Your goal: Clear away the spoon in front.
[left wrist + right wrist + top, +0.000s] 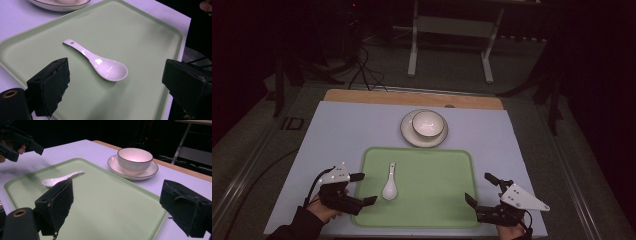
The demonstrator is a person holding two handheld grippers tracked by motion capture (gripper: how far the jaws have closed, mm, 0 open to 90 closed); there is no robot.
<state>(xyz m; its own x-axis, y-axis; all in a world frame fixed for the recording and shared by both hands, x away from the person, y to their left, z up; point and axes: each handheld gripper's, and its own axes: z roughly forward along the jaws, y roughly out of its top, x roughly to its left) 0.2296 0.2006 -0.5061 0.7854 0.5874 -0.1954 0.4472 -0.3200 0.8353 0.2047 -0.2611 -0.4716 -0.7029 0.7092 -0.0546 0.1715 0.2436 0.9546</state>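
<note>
High view: white spoon [389, 186] flat on green tray [447, 200], left half, bowl end toward person, handle pointing to far edge. Left gripper [363, 188] at tray's left edge, jaws spread wide, nothing held, near spoon but not touching. Right gripper [478, 189] at tray's right edge, jaws also wide apart, nothing between them, well apart from spoon. Bowl [428, 123] sits on saucer [407, 132] just beyond tray's far edge, on mat [337, 130].
</note>
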